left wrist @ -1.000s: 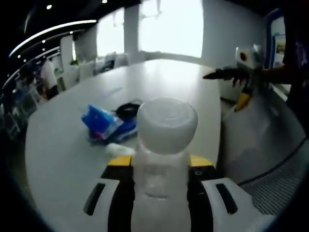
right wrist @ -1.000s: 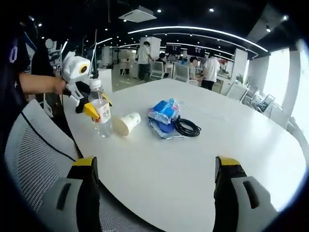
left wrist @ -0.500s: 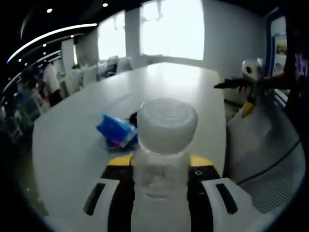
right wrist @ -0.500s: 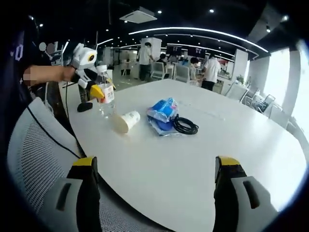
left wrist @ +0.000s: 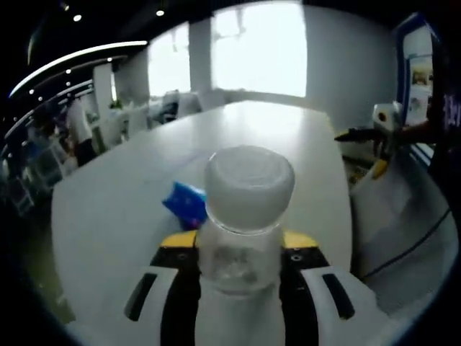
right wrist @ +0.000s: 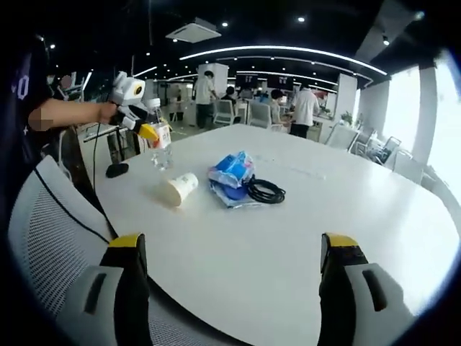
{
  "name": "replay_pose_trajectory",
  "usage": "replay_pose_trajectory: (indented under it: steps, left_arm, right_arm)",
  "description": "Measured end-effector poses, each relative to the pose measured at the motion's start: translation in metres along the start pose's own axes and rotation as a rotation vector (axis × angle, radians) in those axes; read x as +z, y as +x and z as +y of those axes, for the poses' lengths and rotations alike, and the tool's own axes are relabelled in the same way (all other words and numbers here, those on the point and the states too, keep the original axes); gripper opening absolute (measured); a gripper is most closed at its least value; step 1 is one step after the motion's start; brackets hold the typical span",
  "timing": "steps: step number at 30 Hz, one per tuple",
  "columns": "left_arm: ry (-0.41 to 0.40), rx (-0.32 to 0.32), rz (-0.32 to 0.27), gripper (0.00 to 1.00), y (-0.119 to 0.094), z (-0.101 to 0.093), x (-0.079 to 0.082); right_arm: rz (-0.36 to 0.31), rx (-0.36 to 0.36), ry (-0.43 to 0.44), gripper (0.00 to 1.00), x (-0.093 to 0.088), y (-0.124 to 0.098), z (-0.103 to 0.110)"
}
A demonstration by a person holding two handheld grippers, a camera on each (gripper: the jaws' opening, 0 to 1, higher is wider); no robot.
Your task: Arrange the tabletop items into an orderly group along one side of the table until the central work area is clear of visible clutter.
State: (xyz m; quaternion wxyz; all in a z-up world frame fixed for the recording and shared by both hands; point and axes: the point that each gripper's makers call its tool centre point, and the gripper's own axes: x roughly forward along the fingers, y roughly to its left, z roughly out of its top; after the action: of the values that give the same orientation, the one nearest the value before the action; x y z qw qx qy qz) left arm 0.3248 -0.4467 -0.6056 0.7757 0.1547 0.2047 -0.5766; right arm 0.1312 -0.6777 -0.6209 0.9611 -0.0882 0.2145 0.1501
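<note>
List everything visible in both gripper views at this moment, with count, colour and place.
Clear plastic water bottle with white cap: 1, clear, held in the left gripper's jaws above the table's edge.
White paper cup: 1, white, lying on its side near the table edge.
Blue plastic packet: 1, blue, mid-table beside the cable.
Coiled black cable: 1, black, touching the packet.
Round white table: 1, white.
White mesh chair: 1, white, at the table edge.
People in the background: several, far side.
Left gripper: shut on the bottle.
Right gripper: open, empty.

bottle (right wrist: pixel 160 137) lifted off table (right wrist: pixel 288 238), carried away
</note>
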Motion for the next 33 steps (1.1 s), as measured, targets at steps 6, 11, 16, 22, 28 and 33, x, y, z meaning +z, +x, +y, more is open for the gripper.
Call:
replay_pose_trajectory:
  steps: [6,11,16,22,28,33]
  left_arm:
    - [0.021,-0.012,0.001,0.38,0.009,0.017,-0.004]
    - [0.019,-0.02,0.003,0.38,0.016,0.029,-0.007]
    - [0.01,-0.029,0.014,0.38,0.023,0.042,-0.013]
    - [0.002,-0.035,0.042,0.38,0.03,0.06,-0.022]
    - [-0.002,-0.034,0.076,0.39,0.038,0.073,-0.03]
    - [-0.041,0.002,0.087,0.39,0.046,0.088,-0.035]
  right_arm:
    - [-0.003,-0.017,0.007,0.98,0.0,0.0,-0.003]
    - [-0.01,-0.024,-0.004,0.97,0.001,0.0,-0.004]
    - [-0.004,-0.025,-0.002,0.97,-0.001,0.001,-0.004]
    - [0.0,-0.032,0.007,0.97,-0.002,0.001,-0.006]
    - [0.007,-0.04,0.021,0.97,-0.003,0.002,-0.008]
    - [0.008,-0.048,0.021,0.97,-0.003,0.001,-0.01]
